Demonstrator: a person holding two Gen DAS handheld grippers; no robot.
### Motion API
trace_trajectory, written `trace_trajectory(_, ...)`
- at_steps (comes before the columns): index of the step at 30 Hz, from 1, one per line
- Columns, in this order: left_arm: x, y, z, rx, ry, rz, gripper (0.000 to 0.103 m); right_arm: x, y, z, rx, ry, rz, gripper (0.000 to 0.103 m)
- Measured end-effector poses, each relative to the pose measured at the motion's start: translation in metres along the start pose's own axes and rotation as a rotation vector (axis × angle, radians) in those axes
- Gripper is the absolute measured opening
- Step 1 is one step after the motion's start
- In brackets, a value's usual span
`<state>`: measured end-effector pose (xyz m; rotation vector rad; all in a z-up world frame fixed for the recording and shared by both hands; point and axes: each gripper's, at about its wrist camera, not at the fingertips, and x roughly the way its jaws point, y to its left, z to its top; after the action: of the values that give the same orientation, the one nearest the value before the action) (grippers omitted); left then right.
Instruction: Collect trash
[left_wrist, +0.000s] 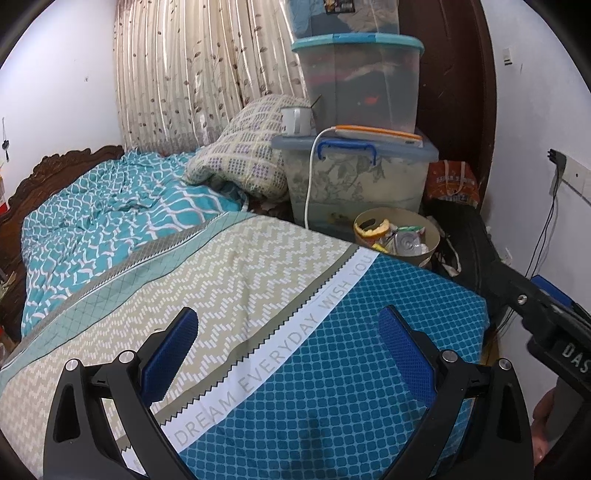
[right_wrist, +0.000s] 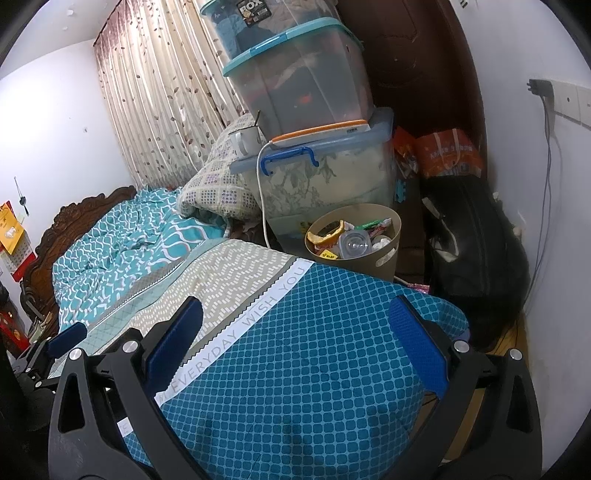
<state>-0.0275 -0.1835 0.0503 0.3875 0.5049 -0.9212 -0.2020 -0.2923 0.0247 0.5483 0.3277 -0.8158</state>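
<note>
Beige bin (right_wrist: 354, 236): beside the bed (right_wrist: 295, 350), within reach, already near full.
Left gripper (left_wrist: 288, 354): jaws wide, empty.
Right gripper (right_wrist: 295, 343): wide, empty, probably heading binward.

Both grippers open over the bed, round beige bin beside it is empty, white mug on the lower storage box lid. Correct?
One error: the round beige waste bin is not empty. The right wrist view shows orange peel, a clear plastic cup and wrappers inside. The rest holds: left gripper and right gripper open over the bed, white mug on the lid.
</note>
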Motion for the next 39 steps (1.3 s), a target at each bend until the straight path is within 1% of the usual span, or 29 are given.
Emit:
trace_trajectory(4, -0.006, 0.0, 0.001, -0.002, -0.031, -0.01, 0.094, 0.0, 0.0, 0.0, -0.001, 0.001, -0.001, 0.1)
trace_trajectory(11, -0.012, 0.0, 0.004, -0.004, -0.054, -0.018, 0.094, 0.0, -0.001, 0.001, -0.001, -0.001, -0.002, 0.1)
trace_trajectory(16, -0.013, -0.002, 0.004, 0.0, -0.057, -0.017, 0.094, 0.0, -0.003, 0.004, 0.005, 0.001, -0.004, 0.1)
trace_trajectory(25, -0.016, -0.002, 0.004, 0.0, -0.068, -0.015, 0.094, -0.004, -0.019, 0.011, 0.048, -0.017, -0.034, 0.1)
trace_trajectory(34, -0.02, 0.0, 0.007, -0.007, -0.082, -0.014, 0.094, -0.002, -0.021, 0.011, 0.055, -0.021, -0.043, 0.1)
trace_trajectory(39, -0.021, 0.005, 0.008, -0.016, -0.089, -0.001, 0.094, -0.003, -0.021, 0.011, 0.049, -0.023, -0.042, 0.1)
